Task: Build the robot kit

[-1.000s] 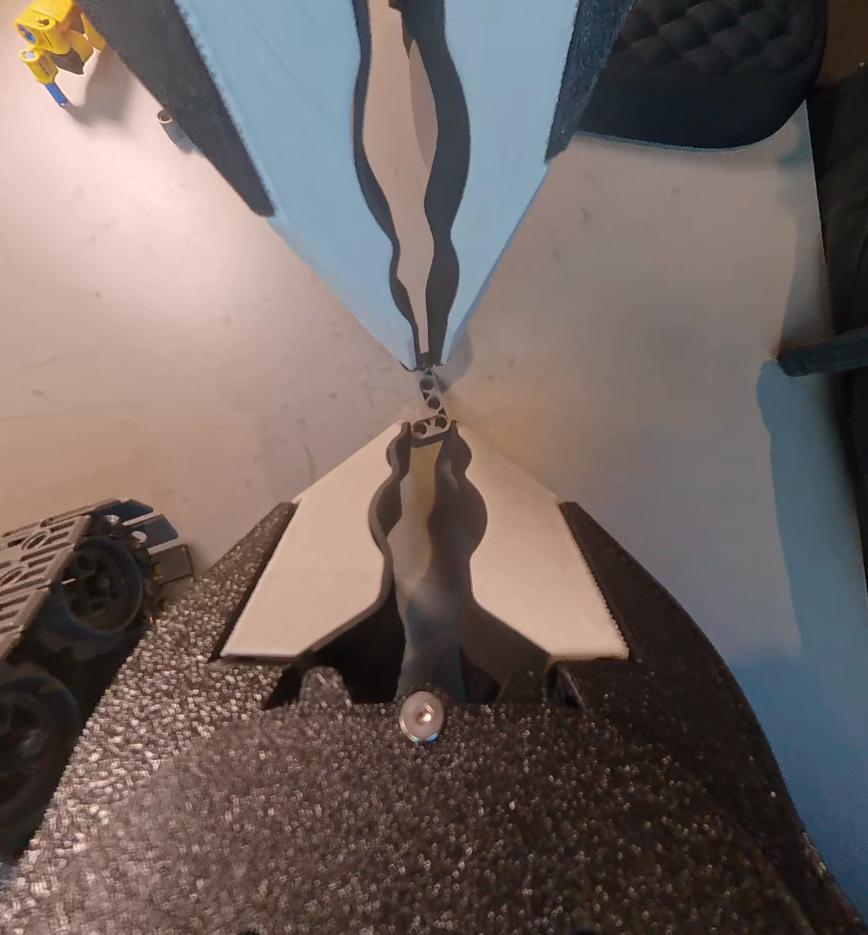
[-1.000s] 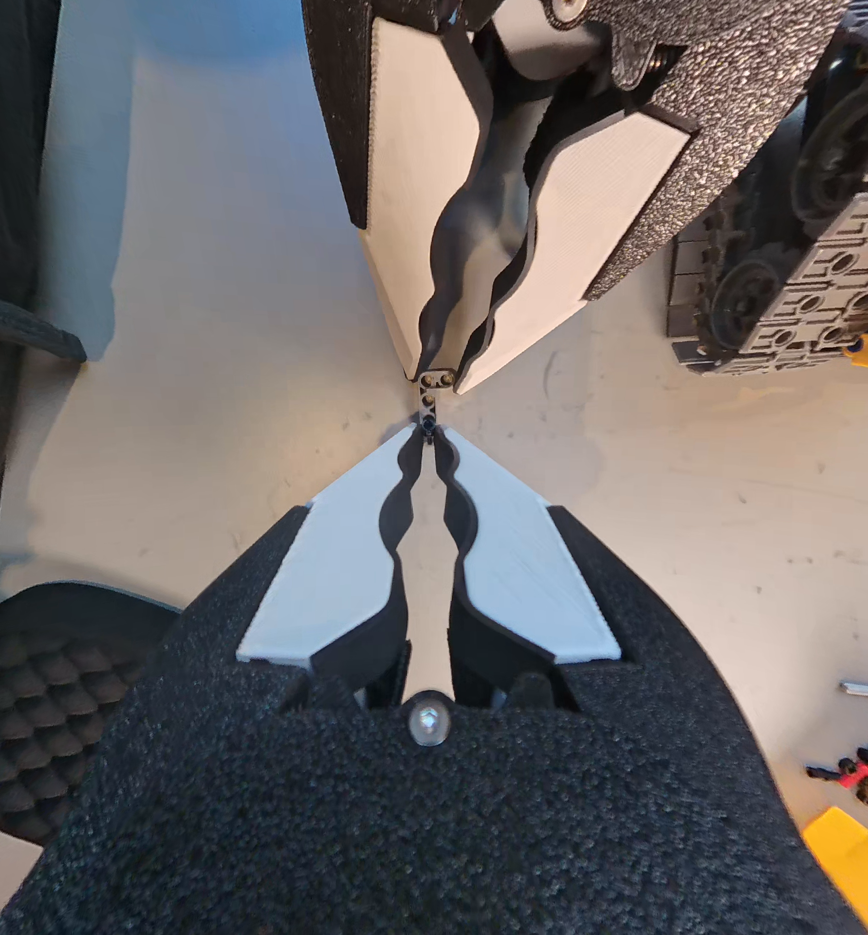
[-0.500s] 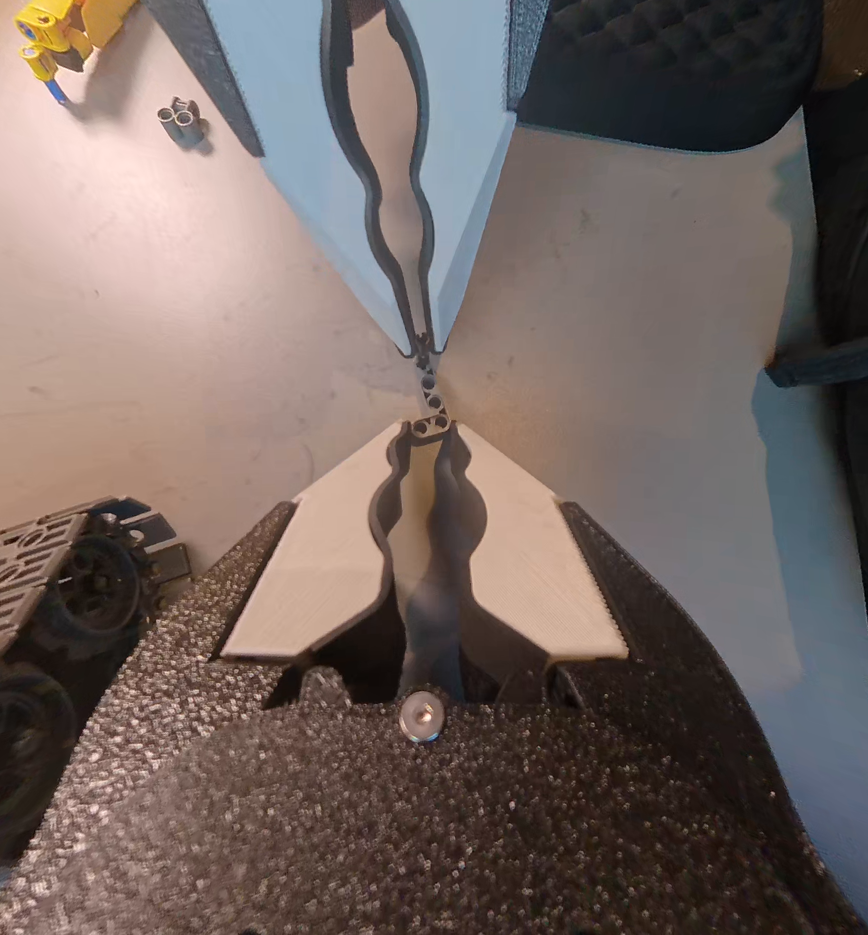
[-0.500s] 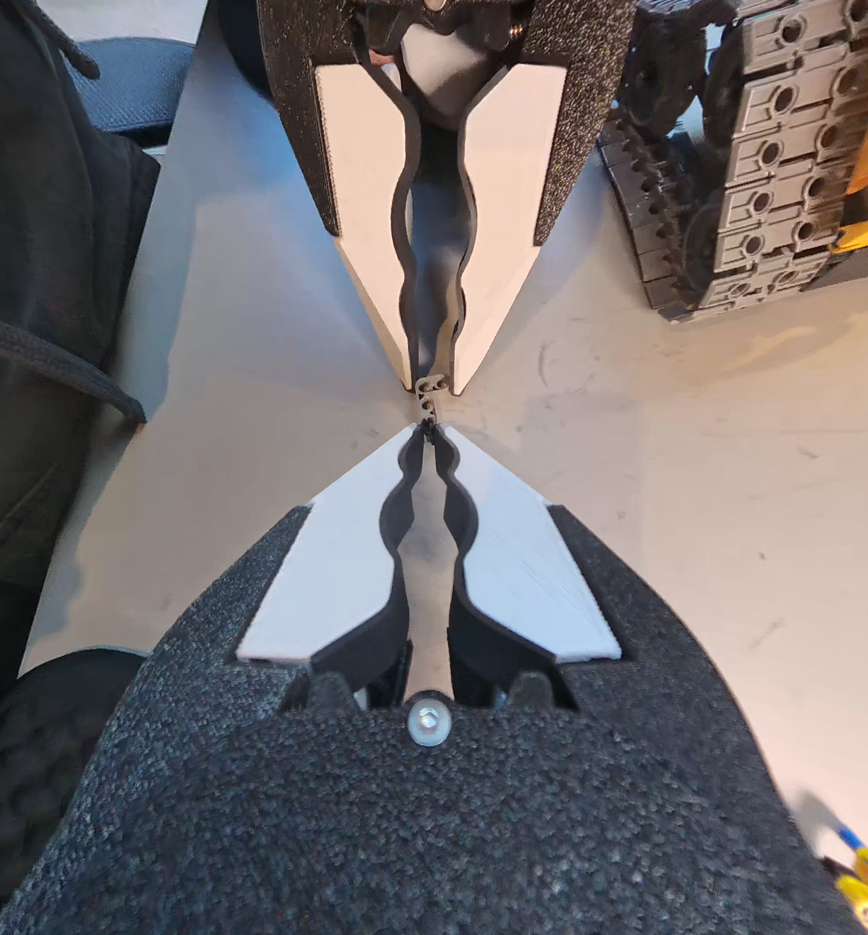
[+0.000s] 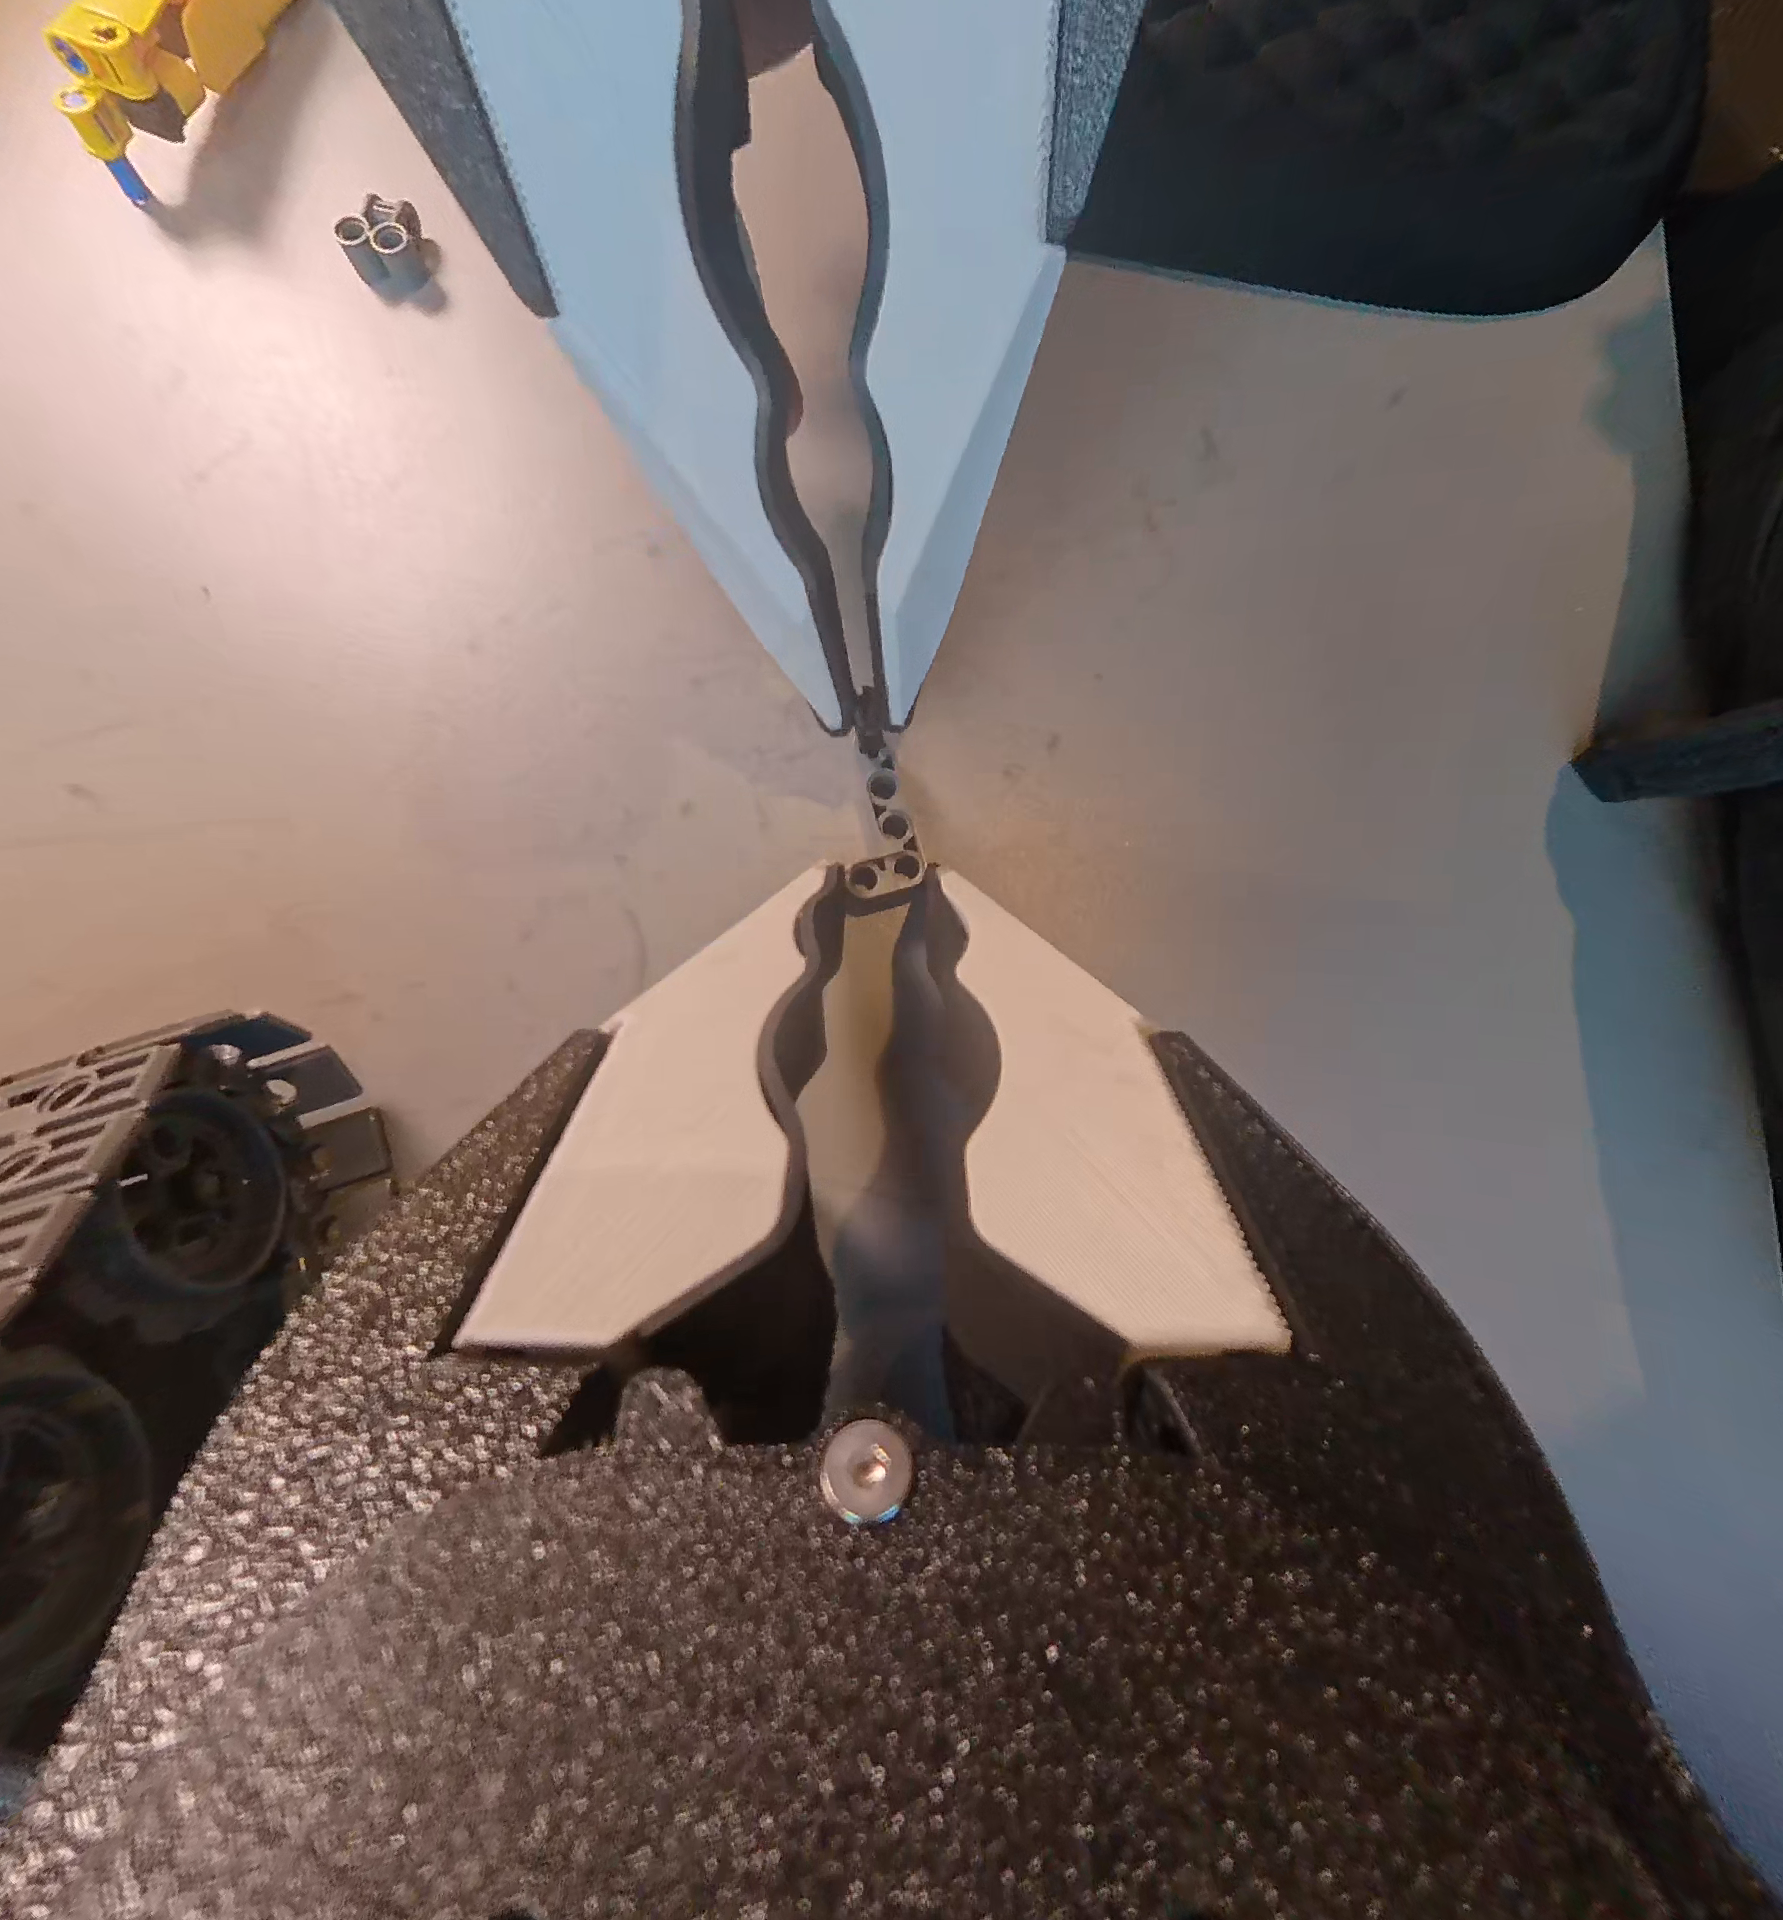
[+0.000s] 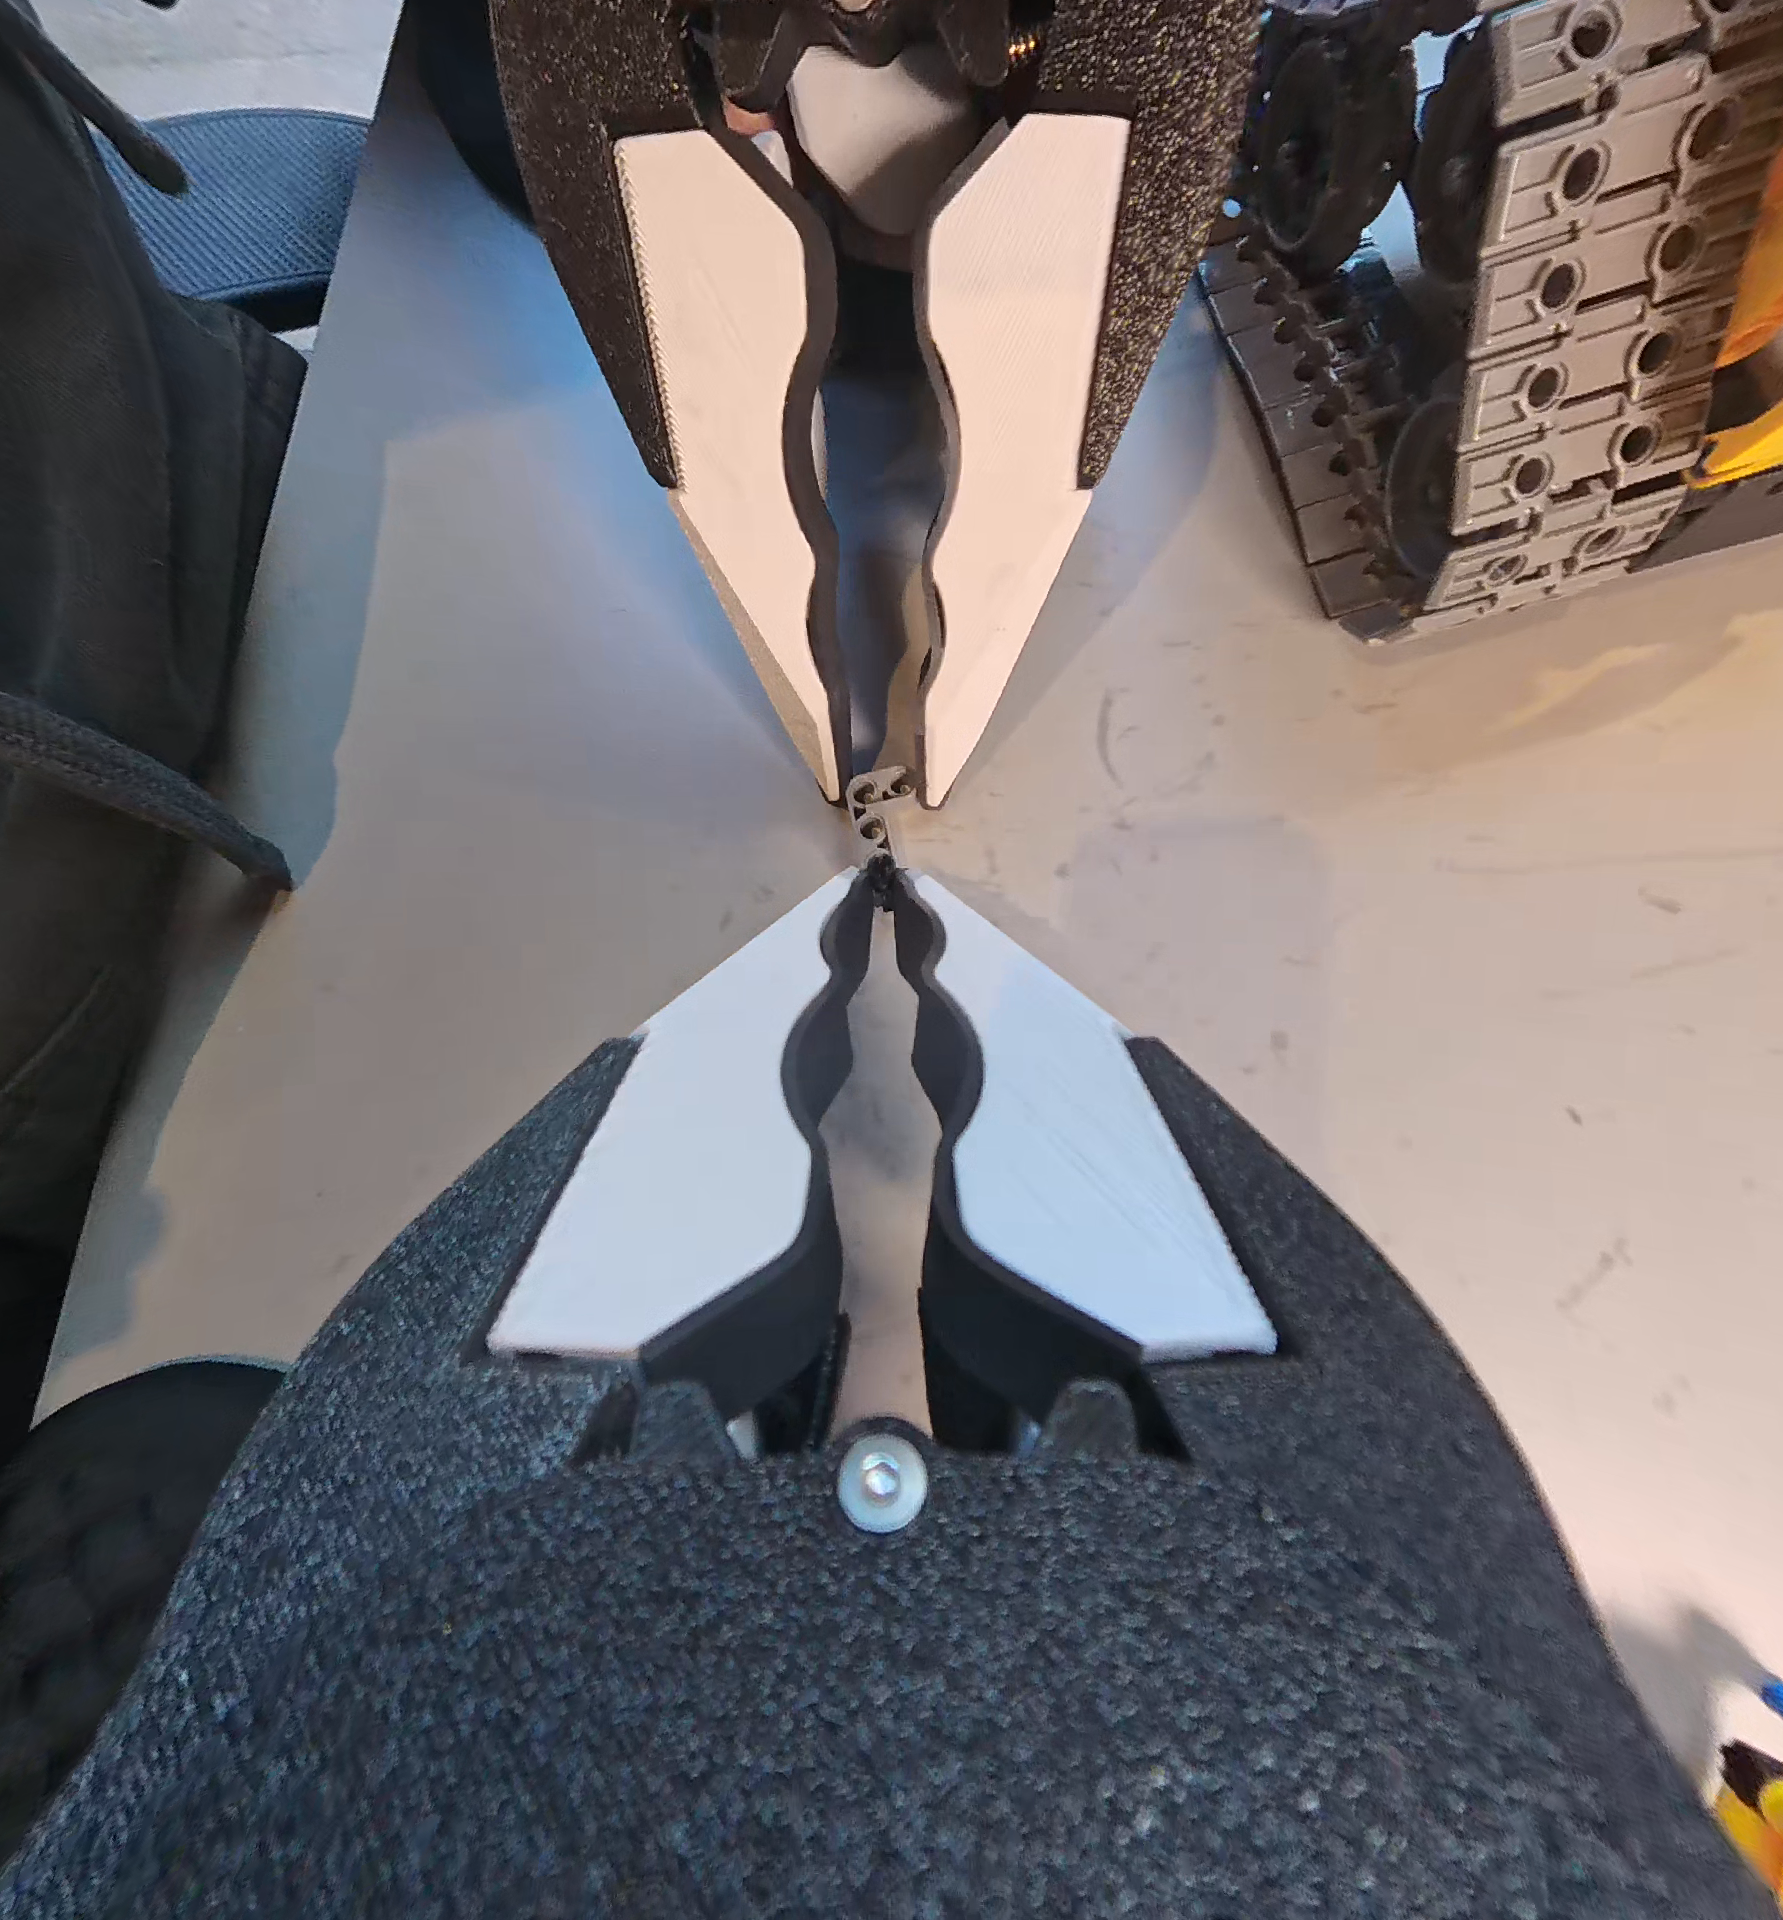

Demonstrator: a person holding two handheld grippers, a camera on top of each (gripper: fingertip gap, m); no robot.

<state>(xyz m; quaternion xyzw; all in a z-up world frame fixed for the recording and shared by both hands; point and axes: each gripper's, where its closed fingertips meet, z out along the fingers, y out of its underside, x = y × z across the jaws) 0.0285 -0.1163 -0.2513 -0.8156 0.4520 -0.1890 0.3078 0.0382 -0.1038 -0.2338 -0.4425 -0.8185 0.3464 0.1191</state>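
Observation:
My left gripper (image 5: 887, 883) is shut on the short arm of a small grey L-shaped beam (image 5: 892, 821) with round holes, held just above the pale table (image 5: 243, 623). My right gripper (image 5: 871, 717) faces it tip to tip and is shut on a small black pin (image 5: 872, 727) at the beam's far end. In the right wrist view my right gripper (image 6: 882, 888) pinches the black pin (image 6: 879, 868). The beam (image 6: 874, 821) runs from the pin to the left gripper (image 6: 882, 792).
A grey and black tracked vehicle model (image 5: 56, 1195) stands by the left gripper and shows in the right wrist view (image 6: 1552, 312). Yellow parts (image 5: 139, 52) and a small grey connector (image 5: 383, 234) lie farther off. A black foam pad (image 5: 1386, 135) and dark fabric (image 6: 35, 520) border the table. Left and right tips are no more than a few centimetres apart.
The right gripper has swung round and now lines up straight with the left one. Both stay shut, with the beam and pin still joined between their tips.

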